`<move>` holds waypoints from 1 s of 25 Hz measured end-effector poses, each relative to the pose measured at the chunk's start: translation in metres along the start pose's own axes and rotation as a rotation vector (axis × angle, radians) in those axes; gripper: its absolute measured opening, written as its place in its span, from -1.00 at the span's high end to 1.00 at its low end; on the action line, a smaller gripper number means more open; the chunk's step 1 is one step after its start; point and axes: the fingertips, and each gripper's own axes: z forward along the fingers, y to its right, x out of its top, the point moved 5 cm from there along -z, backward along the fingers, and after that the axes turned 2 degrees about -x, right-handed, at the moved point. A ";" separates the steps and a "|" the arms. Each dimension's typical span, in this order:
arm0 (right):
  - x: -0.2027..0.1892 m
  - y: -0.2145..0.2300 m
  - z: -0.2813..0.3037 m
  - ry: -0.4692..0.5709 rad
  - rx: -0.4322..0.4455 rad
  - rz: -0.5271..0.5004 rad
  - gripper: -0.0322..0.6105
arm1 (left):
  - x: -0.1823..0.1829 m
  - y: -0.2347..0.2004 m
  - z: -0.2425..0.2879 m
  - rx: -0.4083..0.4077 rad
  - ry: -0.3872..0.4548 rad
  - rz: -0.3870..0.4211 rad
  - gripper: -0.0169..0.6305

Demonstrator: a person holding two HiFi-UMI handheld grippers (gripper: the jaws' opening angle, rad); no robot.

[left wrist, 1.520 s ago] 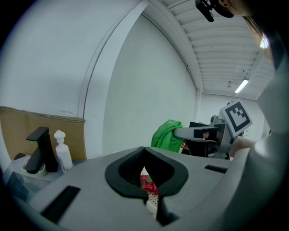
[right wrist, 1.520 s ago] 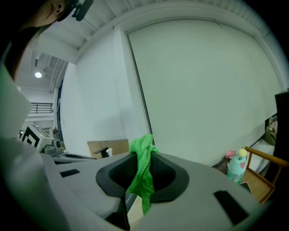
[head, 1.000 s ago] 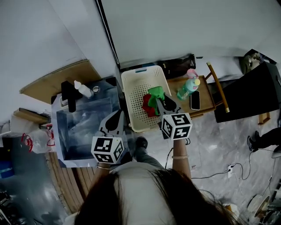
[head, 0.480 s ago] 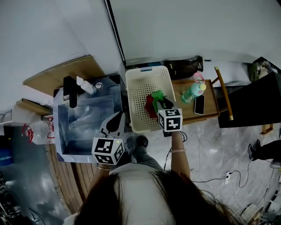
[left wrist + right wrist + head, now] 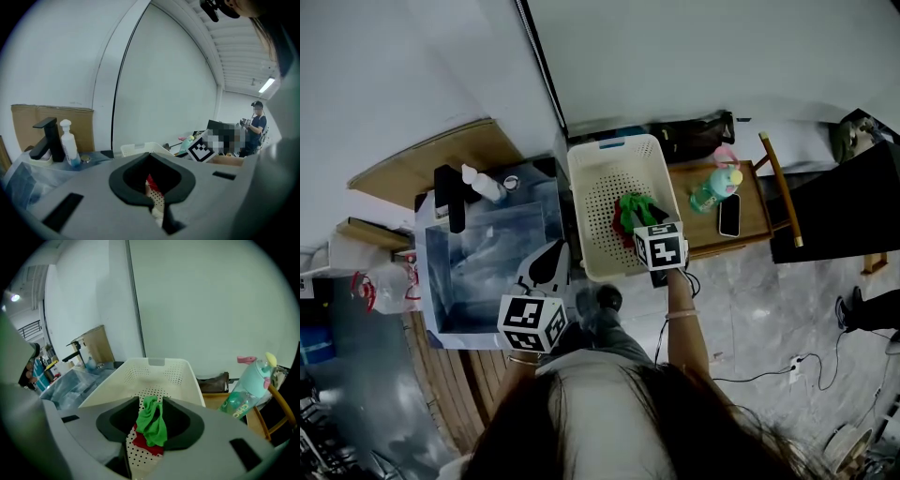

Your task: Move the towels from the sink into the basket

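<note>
Right gripper view, gripper (image 5: pixel 151 403) opening, green towel (image 5: pixel 153 423) between, basket (image 5: pixel 183 373)

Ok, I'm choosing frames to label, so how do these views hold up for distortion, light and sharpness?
Head view: dim, wall edges bowed, yet the basket reads clearly. Left gripper view: fisheye with black corners, a mosaic patch at right, soap bottle sharp. Right gripper view: same fisheye, evenly lit, green towel crisp.

Head view steeply down — overhead, gripper views low, forward, all sharing basket (image 5: pixel 600 187)
</note>
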 end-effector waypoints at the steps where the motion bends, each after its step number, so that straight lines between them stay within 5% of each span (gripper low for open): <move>1: 0.000 0.000 -0.002 0.005 -0.007 -0.002 0.42 | -0.001 0.000 -0.001 -0.002 -0.001 -0.001 0.92; 25: 0.015 -0.071 -0.102 0.246 -0.086 -0.004 0.59 | -0.015 0.003 -0.079 -0.047 0.084 0.017 0.92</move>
